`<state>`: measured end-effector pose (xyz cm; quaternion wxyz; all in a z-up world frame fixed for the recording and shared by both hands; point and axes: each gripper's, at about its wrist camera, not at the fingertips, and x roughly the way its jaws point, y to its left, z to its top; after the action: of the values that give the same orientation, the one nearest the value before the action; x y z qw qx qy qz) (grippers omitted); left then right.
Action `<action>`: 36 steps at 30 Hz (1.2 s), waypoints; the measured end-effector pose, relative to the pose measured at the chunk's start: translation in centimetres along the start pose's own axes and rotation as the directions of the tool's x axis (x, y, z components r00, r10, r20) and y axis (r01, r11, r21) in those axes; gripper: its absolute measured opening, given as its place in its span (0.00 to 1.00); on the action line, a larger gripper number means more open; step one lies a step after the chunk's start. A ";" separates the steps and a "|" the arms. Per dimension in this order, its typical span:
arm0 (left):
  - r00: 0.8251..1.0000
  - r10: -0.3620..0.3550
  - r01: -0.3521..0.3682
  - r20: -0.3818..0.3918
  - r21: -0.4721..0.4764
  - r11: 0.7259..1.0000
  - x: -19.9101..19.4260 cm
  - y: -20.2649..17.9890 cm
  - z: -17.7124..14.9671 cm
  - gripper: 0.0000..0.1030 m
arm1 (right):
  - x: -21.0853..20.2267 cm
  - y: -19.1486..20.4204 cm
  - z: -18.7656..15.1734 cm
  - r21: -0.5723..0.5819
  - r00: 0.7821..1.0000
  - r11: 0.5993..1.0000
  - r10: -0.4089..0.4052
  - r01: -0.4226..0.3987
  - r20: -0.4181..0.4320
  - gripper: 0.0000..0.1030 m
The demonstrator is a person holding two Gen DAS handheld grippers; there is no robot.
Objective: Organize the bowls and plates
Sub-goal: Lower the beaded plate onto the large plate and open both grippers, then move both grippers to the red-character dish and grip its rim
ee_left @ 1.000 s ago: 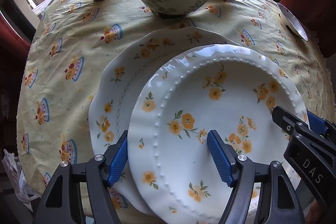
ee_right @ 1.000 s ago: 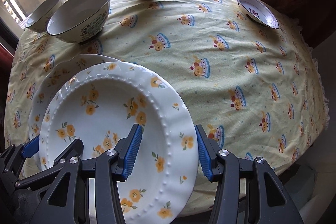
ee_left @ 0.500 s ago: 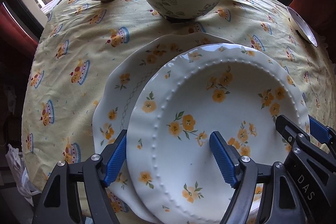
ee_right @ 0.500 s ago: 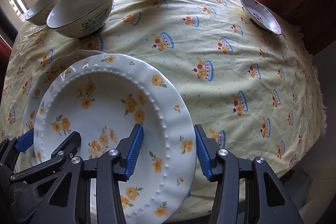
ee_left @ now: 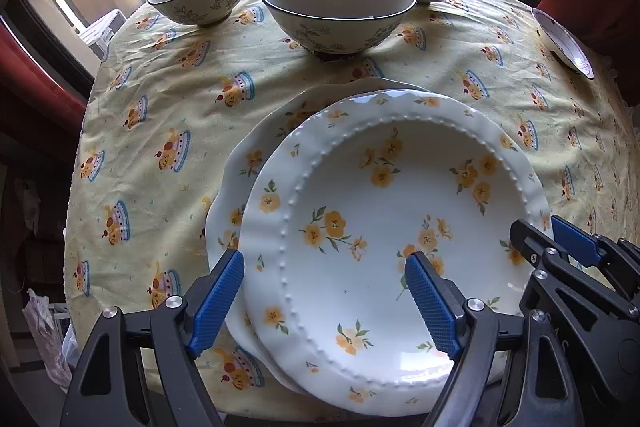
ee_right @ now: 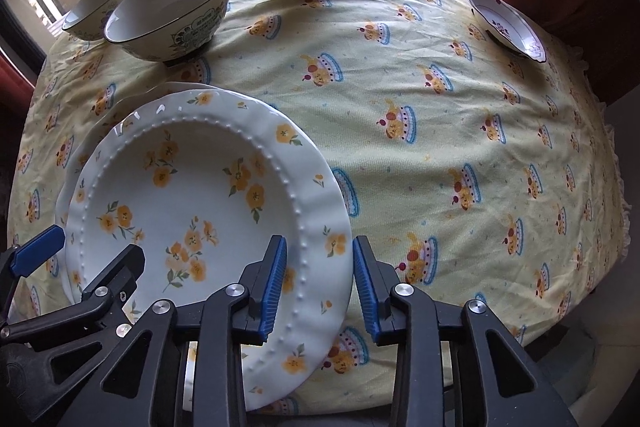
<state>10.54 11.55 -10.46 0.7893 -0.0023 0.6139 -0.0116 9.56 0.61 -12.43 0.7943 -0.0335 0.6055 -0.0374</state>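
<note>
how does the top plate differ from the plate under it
The top plate has a beaded ring inside its rim; the lower plate shows none. The top plate is fully visible; the lower plate is mostly covered and sticks out to the left. Both are white with yellow flowers.

left claw opening, right claw closing

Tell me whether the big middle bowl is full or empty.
Empty. The middle bowl stands upright on the tablecloth, and its plain inside shows nothing in it, as far as the view reaches.
</note>
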 end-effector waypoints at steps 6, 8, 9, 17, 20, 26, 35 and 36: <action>1.000 -0.004 0.004 -0.003 -0.005 1.000 0.1 1.1 0.3 0.82 | 0.3 0.7 0.3 0.012 1.000 1.000 0.003 -0.002 -0.006 0.35; 1.000 -0.002 0.002 -0.004 -0.008 1.000 0.2 1.4 0.3 0.82 | 0.5 1.0 0.5 0.013 1.000 1.000 0.004 -0.004 -0.006 0.35; 1.000 -0.001 0.000 -0.004 -0.011 1.000 0.2 1.6 0.4 0.82 | 0.5 1.1 0.6 0.014 1.000 1.000 0.005 -0.005 -0.005 0.35; 1.000 -0.027 0.027 0.009 0.010 1.000 -0.3 2.0 0.6 0.82 | 0.7 1.5 0.8 0.023 1.000 1.000 -0.006 0.006 -0.009 0.35; 0.999 -0.038 0.037 0.020 0.027 0.999 -0.8 1.9 0.8 0.82 | 0.1 1.3 0.7 0.043 1.000 0.999 -0.001 0.002 -0.001 0.36; 0.996 -0.087 0.085 0.032 0.060 0.995 -2.1 1.8 1.2 0.82 | -2.3 0.8 0.4 0.078 0.999 0.997 -0.025 0.022 0.044 0.41; 0.992 -0.089 0.079 0.087 0.118 0.990 -4.4 -0.7 2.0 0.88 | -6.0 -2.2 0.0 0.164 0.992 0.986 -0.035 0.014 0.122 0.59; 0.992 -0.087 0.075 0.095 0.122 0.990 -4.5 -1.1 2.1 0.89 | -6.1 -2.7 0.0 0.173 0.991 0.985 -0.032 0.009 0.129 0.60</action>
<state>11.45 10.53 -5.52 0.8165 0.0187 0.5715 -0.0798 7.88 -1.48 -6.27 0.8318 0.0267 0.5462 -0.0954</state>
